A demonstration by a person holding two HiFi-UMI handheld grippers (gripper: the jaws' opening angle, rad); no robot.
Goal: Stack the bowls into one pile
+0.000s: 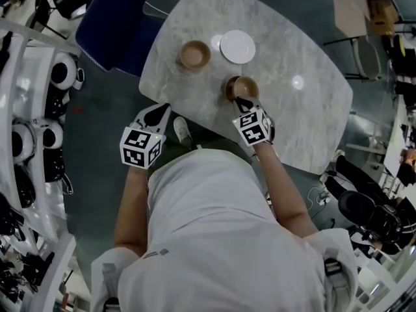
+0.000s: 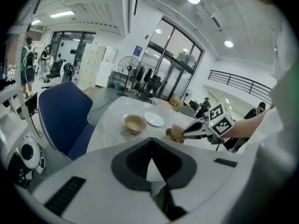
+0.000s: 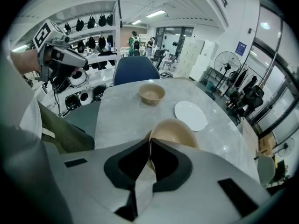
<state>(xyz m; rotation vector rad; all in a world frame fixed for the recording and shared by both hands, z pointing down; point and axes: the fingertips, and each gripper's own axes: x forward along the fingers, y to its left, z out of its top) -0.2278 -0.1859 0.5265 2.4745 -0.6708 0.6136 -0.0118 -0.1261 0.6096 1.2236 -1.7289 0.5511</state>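
A tan bowl (image 1: 194, 55) (image 2: 134, 123) (image 3: 152, 93) stands upright on the marble table (image 1: 292, 122). My right gripper (image 1: 242, 101) (image 3: 150, 143) (image 2: 186, 132) is shut on the near rim of a second tan bowl (image 1: 243, 86) (image 3: 176, 130) (image 2: 176, 133), which is tilted just over the table, right of the first. A darker brown edge shows under its left side; I cannot tell whether that is another bowl. My left gripper (image 1: 156, 112) (image 2: 150, 141) is shut with nothing in it, at the table's near left edge.
A white plate (image 1: 238, 47) (image 3: 190, 115) (image 2: 153, 119) lies on the table behind the two bowls. A blue chair (image 1: 110, 25) (image 2: 63, 118) stands at the table's far left. Shelves with helmets (image 1: 39, 142) run along the left.
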